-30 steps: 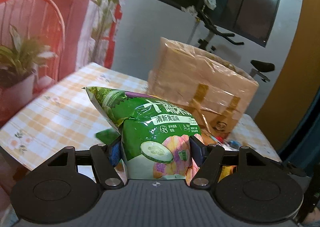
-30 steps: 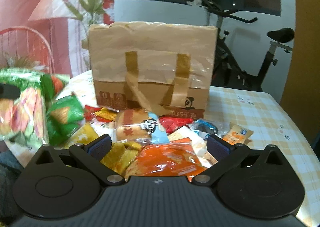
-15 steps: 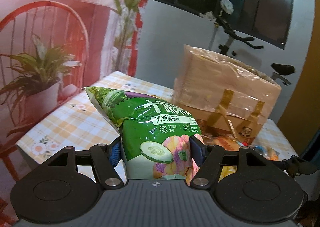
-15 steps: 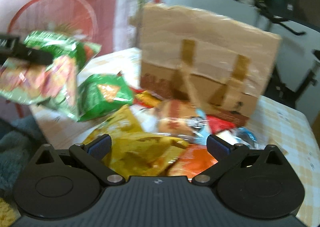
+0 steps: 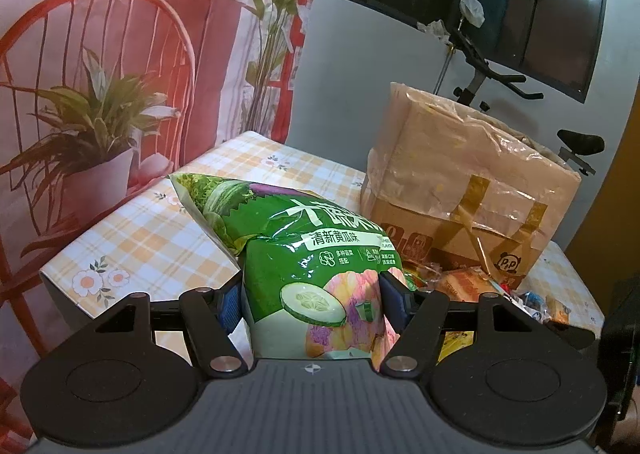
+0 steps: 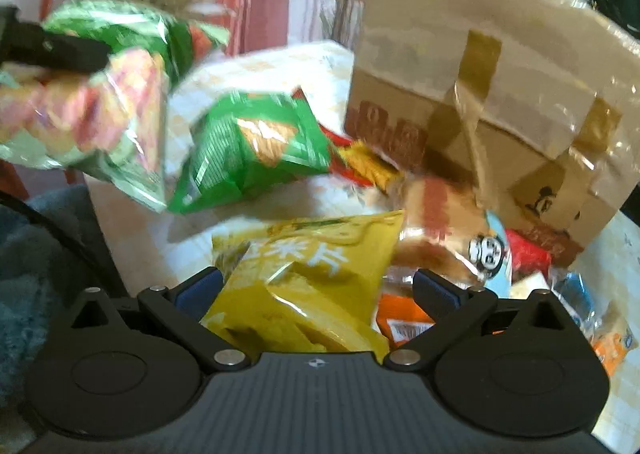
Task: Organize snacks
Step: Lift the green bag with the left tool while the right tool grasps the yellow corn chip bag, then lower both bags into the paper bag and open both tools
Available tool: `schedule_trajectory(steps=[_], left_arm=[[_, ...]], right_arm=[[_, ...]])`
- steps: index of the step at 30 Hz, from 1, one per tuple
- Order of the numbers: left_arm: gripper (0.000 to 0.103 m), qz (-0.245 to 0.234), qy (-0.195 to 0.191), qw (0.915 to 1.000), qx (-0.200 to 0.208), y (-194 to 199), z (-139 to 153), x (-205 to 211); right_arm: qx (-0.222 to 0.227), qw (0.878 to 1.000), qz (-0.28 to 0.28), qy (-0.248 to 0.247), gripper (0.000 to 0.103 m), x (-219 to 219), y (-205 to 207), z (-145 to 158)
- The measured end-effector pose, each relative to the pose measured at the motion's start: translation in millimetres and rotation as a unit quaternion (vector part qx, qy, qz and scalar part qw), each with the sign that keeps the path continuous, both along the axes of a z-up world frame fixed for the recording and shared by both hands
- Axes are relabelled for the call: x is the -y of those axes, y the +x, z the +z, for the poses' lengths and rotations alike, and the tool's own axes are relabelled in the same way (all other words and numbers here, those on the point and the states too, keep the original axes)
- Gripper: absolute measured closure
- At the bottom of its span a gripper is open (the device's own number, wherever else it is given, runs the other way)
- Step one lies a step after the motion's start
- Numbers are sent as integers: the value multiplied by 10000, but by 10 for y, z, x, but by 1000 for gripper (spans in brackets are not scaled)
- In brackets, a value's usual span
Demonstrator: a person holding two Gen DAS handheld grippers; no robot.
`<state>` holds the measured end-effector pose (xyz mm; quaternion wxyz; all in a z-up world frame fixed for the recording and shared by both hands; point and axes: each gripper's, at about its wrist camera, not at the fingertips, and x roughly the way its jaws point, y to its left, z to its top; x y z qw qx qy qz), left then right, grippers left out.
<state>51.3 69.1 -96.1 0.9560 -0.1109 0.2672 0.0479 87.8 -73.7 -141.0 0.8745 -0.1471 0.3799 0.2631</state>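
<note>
My left gripper (image 5: 312, 304) is shut on a green cucumber-flavour chip bag (image 5: 304, 254), held up above the checked table (image 5: 160, 238). The right wrist view shows the same bag (image 6: 100, 113) at the upper left, with one dark left finger (image 6: 52, 49) across it. My right gripper (image 6: 318, 288) hangs low over the snack pile with its jaws closing. A yellow chip bag (image 6: 312, 274) lies between them, and the pads do not visibly press on it. A brown paper bag (image 6: 480, 93) stands behind the pile.
A smaller green chip bag (image 6: 248, 149), a panda-wrapped bun (image 6: 440, 238), an orange packet (image 6: 400, 318) and a red packet (image 6: 528, 254) lie before the paper bag (image 5: 472, 189). The table's near-left corner (image 5: 60, 278) is close. An exercise bike (image 5: 480, 65) stands behind.
My right gripper moved left and down over the pile and rolled; the yellow bag now sits between its jaws. The left gripper turned slightly and still holds the green bag.
</note>
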Motion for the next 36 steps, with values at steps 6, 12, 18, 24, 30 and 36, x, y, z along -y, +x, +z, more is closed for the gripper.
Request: schedule_trajectory(steps=[6,12,18,24,30,36], left_arm=[[33,-2,-16,10000,-14,6,-2,1],[33,-83,10,9999,72,-12,14,14],[33,-250,293,9987,333,14,151,71],[33,-609,621,9911,1004,144,493,225],[33,-853,849,9789,1653,416,859,457],[33,-1079,823,9676,2128,824,1143,739]], right_arm=[[99,9994,-101,326,22,94,-138,23],[482,9896,-569,1230,25,465,-299,201],[1019,9677,-1301,1905,26,875,-285,504],[1650,9536,-1592,1950,26,1136,-247,891],[2173,9377,-1805,2021,26,1334,-73,1259],[2452,9264,-2043,2001,26,1486,294,1554]])
